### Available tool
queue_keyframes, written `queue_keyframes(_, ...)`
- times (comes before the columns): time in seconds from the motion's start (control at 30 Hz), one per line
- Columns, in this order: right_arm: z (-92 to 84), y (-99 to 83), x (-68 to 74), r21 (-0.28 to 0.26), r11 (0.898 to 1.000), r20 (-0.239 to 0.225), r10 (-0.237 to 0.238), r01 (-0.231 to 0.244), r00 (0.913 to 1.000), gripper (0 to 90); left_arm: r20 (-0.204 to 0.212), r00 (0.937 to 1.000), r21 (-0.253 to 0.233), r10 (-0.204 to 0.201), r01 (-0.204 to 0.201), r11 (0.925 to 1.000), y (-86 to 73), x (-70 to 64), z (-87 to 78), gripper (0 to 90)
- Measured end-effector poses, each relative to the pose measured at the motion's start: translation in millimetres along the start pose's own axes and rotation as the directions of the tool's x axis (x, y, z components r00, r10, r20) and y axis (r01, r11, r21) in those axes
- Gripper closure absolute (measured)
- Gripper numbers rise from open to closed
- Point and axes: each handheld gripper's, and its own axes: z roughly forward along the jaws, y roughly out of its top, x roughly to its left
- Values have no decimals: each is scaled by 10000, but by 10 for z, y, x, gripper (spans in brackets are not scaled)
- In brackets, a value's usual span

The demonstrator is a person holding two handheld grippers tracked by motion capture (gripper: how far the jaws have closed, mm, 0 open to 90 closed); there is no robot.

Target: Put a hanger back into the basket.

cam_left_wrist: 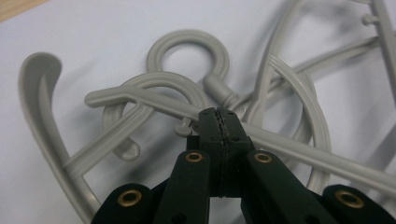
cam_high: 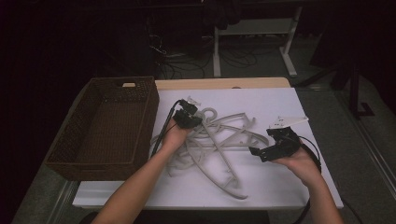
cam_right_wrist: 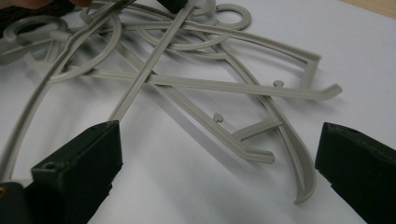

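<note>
The wicker basket [cam_high: 107, 126] holds nothing; left tool [cam_left_wrist: 219, 116] clenched among grey hangers [cam_high: 219, 140], right tool [cam_right_wrist: 219, 154] released.

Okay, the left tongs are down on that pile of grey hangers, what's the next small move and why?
Probably lift the left tongs a little and watch what follows. They are closed at a bar of one grey hanger, but whether they truly pinch it is hard to tell. The pile of hangers is crossed and tangled, so others may drag along. The basket sits just left, and the right tongs stand open, holding nothing.
</note>
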Motion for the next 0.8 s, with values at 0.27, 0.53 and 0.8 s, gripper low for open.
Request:
queue_keyframes(0.27,-2,0,0,-18,10000,-9,5,-5,10000,5,126,9999,-67,45,-44,10000,61,13,-2,848)
queue_keyframes(0.53,9,-1,13,20,10000,-16,-21,21,10000,5,-842,9954,-343,-452,425,9985,-52,140,-366,534)
queue_keyframes(0.8,30,-5,19,119,9999,-9,-35,35,10000,5,-552,9910,615,-1219,1253,9902,-189,280,-231,420)
